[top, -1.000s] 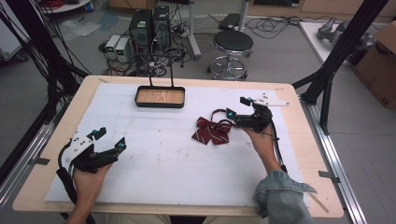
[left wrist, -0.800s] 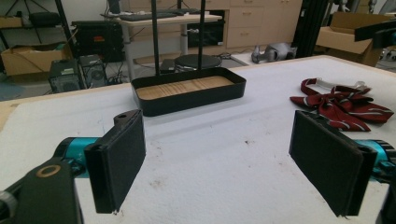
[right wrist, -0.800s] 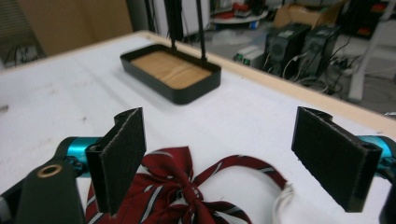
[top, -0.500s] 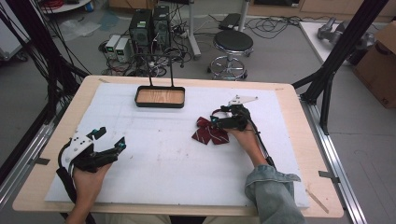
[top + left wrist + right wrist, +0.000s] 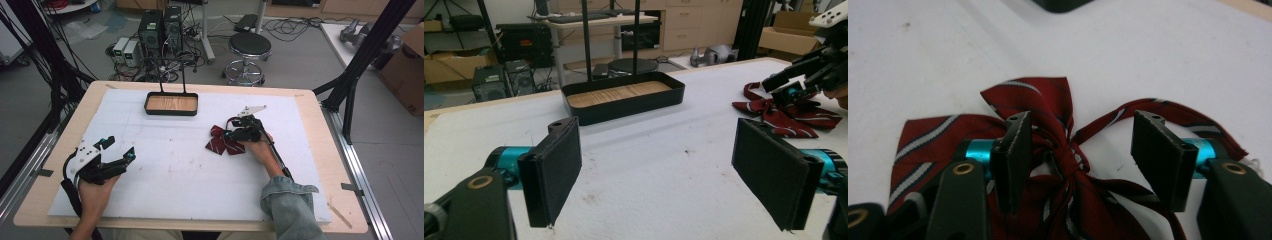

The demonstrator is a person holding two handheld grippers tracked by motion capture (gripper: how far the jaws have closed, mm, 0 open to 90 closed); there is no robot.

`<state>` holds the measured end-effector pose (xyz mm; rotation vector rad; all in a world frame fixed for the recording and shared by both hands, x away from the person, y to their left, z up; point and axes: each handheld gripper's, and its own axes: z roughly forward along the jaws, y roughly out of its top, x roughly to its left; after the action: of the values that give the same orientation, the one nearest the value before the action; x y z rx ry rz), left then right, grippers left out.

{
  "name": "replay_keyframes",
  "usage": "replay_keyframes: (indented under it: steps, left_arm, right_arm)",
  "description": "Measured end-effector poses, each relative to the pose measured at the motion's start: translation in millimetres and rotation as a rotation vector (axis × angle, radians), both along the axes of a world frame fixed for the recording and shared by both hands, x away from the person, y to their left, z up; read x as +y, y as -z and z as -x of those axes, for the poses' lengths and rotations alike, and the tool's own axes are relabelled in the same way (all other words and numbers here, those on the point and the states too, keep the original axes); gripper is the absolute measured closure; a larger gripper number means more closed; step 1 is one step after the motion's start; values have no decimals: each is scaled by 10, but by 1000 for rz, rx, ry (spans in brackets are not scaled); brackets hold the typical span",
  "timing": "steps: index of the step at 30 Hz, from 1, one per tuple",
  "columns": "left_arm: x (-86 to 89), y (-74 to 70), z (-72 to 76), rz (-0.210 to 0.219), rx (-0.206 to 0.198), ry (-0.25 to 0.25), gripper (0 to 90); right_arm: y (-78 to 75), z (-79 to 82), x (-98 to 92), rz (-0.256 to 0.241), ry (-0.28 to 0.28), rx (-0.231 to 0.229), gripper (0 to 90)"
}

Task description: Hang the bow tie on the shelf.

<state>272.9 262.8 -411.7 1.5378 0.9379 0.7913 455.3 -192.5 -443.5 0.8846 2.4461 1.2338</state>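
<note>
High view: striped bow tie (image 5: 226, 141) lies right of centre on the white worktop (image 5: 170, 170), directly under the right tool (image 5: 231, 134).

From the left, the left tool (image 5: 120, 150) rests near the worktop's left edge, jaws spread wide and empty, well apart from the bow tie; the wood-lined black tray (image 5: 171, 104) sits at the far edge between the two hands. The right tool is the nearer by far: in the right gripper view its jaws stand open to either side of the bow tie's knot (image 5: 1064, 159), wings running left to right across the gap, so closing there looks like the coming move.
</note>
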Motion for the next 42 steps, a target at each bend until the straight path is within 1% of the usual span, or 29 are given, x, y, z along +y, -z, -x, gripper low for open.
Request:
replay_keyframes:
  steps: [1,3,4,7,8,10,14,16,17,18,19,20,21,22,23,24,25,26,27,28,29,30,31,32,33,36,38,39,42]
  left_arm:
    - [-1,0,1,-1,0,0,202]
    - [-3,1,0,-1,2,1,202]
    - [-6,4,-2,-1,1,1,202]
    - [-7,6,-3,-5,2,3,203]
    - [-7,6,-3,-5,2,3,202]
    - [-8,8,-6,-3,1,5,202]
    - [-10,8,-3,-4,1,4,202]
    - [-14,8,-3,-3,-1,5,202]
    - [-13,9,-3,-4,-1,5,202]
    - [-13,9,-3,-4,-1,5,203]
    - [-17,12,-6,-2,-1,6,202]
    - [-17,12,-6,-2,-1,6,203]
    - [-18,12,-6,-7,0,7,202]
    - [-18,12,-6,-7,0,7,203]
    - [-21,11,-5,-7,-1,8,203]
    - [-21,11,-5,-7,-1,8,203]
    - [-22,11,-5,-6,-2,11,203]
    - [-27,13,-4,-2,-2,12,203]
    - [-32,17,-4,-2,-2,15,202]
    - [-32,17,-4,-2,-2,15,202]
    - [-41,20,-4,-3,-1,20,203]
    - [-50,23,-3,-6,-1,23,203]
    - [-64,24,-3,-13,-4,29,203]
    - [-64,24,-3,-13,-4,29,202]
    - [-75,24,-1,-20,-7,33,202]
    - [-78,25,-2,-21,-8,36,202]
    - [-76,25,-2,-16,-6,36,203]
    - [-66,26,-3,-12,-5,35,202]
    - [-57,27,-4,-8,-6,33,203]
  right_arm:
    - [23,1,20,27,-7,7,443]
    - [33,1,30,33,-11,12,453]
    - [62,0,57,55,-18,15,487]
    - [69,-3,60,44,-32,32,544]
    - [69,-3,60,44,-32,32,544]
    - [64,-4,55,36,-42,44,635]
    - [40,3,68,46,-48,55,721]
    - [-5,16,86,56,-43,28,731]
    - [-38,24,91,44,-40,14,734]
    - [-38,24,91,44,-40,14,734]
    - [-133,27,105,14,-34,4,737]
    - [-133,27,105,14,-34,4,737]
    - [-250,34,157,-1,-40,-18,738]
    - [-250,34,157,-1,-40,-18,738]
    - [-345,51,216,-5,-53,-59,741]
    - [-380,66,237,-16,-56,-83,742]
    - [-434,76,267,-35,-58,-87,743]
    - [-434,76,267,-35,-58,-87,743]
    - [-512,75,332,-34,-56,-90,743]
    - [-543,82,356,-42,-56,-90,743]
    - [-595,83,397,-61,-63,-91,743]
    - [-595,83,397,-61,-63,-91,743]
    - [-670,98,463,-97,-76,-125,744]
    - [-670,98,463,-97,-76,-125,744]
    - [-747,90,534,-114,-87,-117,744]
    - [-861,87,658,-133,-112,-143,744]
    - [-899,84,701,-137,-117,-140,744]
    - [-968,67,795,-137,-128,-155,744]
    - [-1008,49,858,-143,-135,-159,744]
